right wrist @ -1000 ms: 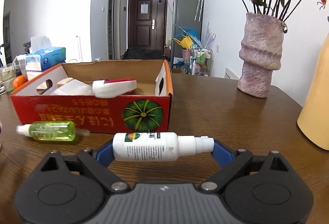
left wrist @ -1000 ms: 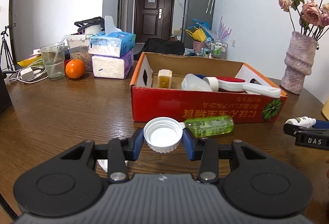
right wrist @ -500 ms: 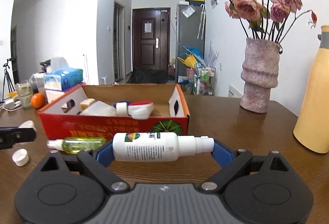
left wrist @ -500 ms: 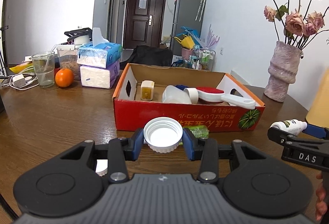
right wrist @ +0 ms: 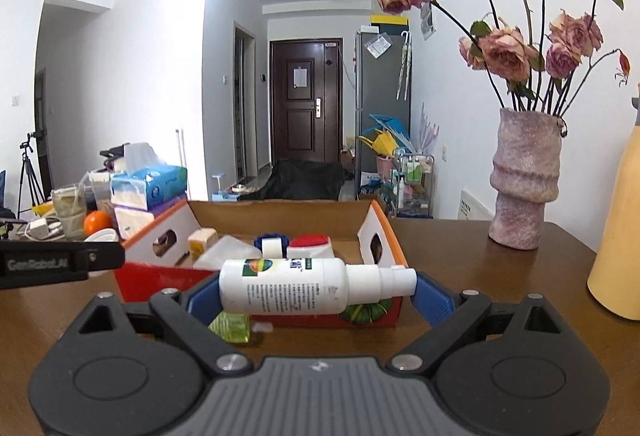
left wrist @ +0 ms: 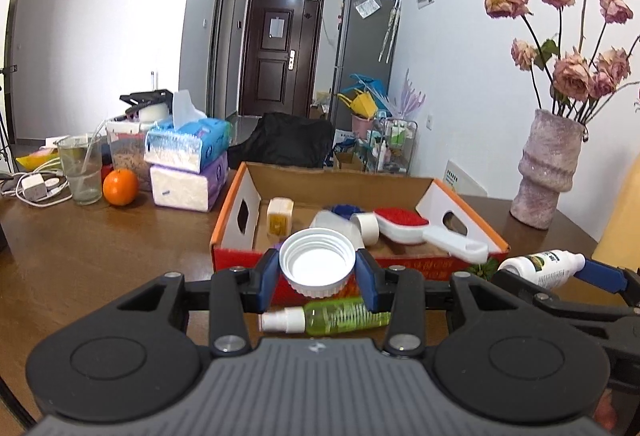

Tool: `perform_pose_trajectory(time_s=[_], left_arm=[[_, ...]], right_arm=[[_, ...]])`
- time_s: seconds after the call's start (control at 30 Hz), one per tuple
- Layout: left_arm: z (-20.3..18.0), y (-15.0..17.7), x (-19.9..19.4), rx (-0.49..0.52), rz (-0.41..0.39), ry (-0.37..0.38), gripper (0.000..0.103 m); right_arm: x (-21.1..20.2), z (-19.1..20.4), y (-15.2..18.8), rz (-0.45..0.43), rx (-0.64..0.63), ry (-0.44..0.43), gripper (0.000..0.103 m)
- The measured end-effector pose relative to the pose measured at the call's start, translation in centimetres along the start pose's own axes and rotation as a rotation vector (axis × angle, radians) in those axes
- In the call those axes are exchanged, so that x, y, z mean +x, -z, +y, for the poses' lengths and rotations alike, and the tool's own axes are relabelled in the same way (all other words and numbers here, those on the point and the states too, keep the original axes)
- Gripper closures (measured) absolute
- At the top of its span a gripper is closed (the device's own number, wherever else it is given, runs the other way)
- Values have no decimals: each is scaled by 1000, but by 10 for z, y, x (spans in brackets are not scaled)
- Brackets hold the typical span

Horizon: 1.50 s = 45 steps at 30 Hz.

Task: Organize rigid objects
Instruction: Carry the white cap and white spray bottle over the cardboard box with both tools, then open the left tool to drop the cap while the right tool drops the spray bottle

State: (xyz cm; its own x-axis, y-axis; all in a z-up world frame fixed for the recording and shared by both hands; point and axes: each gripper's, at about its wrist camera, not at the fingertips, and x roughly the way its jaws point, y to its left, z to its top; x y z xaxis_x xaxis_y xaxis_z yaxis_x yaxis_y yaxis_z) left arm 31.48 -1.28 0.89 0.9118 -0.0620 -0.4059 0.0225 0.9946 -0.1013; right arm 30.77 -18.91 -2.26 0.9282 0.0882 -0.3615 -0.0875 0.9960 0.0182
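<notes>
Cap (left wrist: 317, 267) pinched between left fingers (left wrist: 267, 278).

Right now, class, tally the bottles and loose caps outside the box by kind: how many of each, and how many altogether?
Spray bottles: 2, white in the right hand-held gripper, green on the table.
Caps: 1, white, in the left hand-held gripper.
Total: 3
</notes>
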Motion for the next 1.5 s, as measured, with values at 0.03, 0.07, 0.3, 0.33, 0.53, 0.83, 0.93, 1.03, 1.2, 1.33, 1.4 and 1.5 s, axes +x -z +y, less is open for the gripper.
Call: perform_pose_trajectory(time_s=[0.03, 0.07, 0.3, 0.33, 0.53, 0.83, 0.93, 1.03, 1.2, 1.33, 1.4, 1.5], left_arm=[[0, -2, 2, -4, -5, -1, 61], [0, -4, 4, -7, -7, -2, 61], [2, -12, 24, -43, -12, -18, 61], [2, -12, 26, -47, -13, -18, 61], [5, -19, 47, -63, -10, -26, 61], [8, -32, 77, -80, -7, -40, 61], [9, -35, 86, -84, -2, -43, 61], [10, -37, 94, -88, 1, -44, 61], [10, -41, 105, -87, 4, -46, 61], [9, -44, 115, -84, 6, -48, 61], [9, -45, 118, -84, 6, -47, 61], [9, -48, 126, -80, 6, -48, 61]], right_arm=[[2, 1, -2, -5, 3, -1, 7], [3, 2, -4, -8, 4, 0, 7], [24, 10, -13, -25, -2, -2, 7], [28, 10, -14, -23, -2, -2, 7], [51, 8, -19, -16, 6, -4, 7], [83, 9, -27, -7, 7, -17, 7], [92, 9, -28, -6, 6, -14, 7], [101, 9, -30, -5, 4, -11, 7], [113, 11, -34, -3, -10, -13, 7], [122, 12, -36, -4, -17, -12, 7], [125, 12, -38, -5, -19, -11, 7], [131, 12, -41, -6, -19, -8, 7]])
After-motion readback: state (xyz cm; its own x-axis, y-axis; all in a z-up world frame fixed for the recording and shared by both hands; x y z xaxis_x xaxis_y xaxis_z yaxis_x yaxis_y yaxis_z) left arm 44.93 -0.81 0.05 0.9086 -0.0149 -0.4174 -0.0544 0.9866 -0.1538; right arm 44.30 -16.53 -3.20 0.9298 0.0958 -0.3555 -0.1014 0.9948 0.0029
